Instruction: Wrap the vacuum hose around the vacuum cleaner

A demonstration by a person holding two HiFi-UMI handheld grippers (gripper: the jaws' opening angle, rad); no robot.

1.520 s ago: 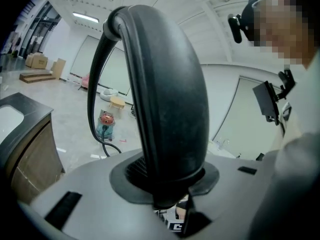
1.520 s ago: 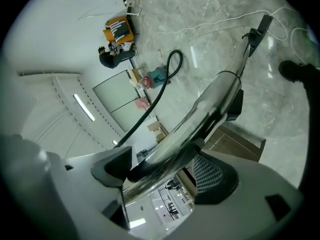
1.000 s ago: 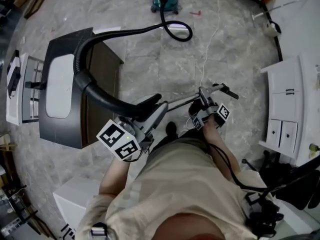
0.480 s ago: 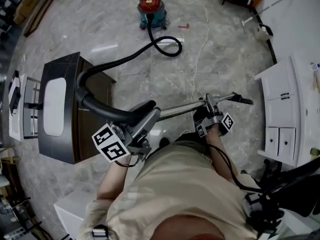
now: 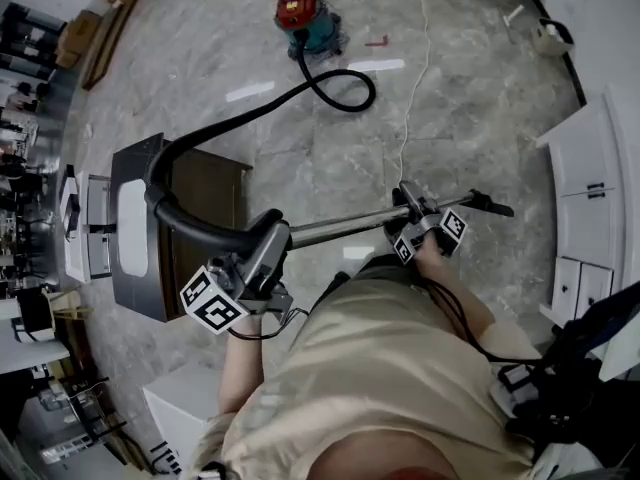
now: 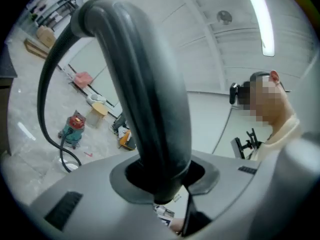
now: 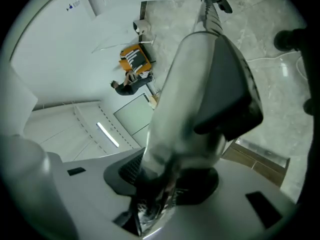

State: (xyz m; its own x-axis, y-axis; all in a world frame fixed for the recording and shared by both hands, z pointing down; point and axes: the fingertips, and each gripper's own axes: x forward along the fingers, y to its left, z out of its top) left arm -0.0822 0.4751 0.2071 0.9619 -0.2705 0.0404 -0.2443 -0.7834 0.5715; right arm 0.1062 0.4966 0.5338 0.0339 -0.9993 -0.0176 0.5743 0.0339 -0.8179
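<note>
Black hose (image 5: 155, 200) isn't wrapped yet. It's still strung out across the marble floor (image 5: 300, 178), with one slack loop (image 5: 345, 90) lying just beside the vacuum cleaner (image 5: 303, 15).

The vacuum sits well ahead of both grippers, well apart from them.

Left gripper (image 5: 262, 253) is clamped on the hose handle (image 6: 145, 99), the curved black end piece, which fills the jaw gap. From there the hose arcs up and out to that gripper's left over the dark table (image 5: 210, 208), then runs forward to the loop.

Metal wand (image 5: 340, 226) spans from the left gripper across to the right gripper (image 5: 415, 213). The right jaws have just been closing with the wand between them, and they look seated on it. The wand's tip (image 5: 490, 206) sticks out past that gripper on its far side.

Step in hand, as I read it: carrying the handle and wand as one rigid bar toward the vacuum. Coiling hasn't started.

What the next move needs:
- keep both grips firm
- lift the arc clear of the table edge
- close the gap to the vacuum
- lead the handle end around the body so slack goes on in turns
- watch the wand's swing
</note>
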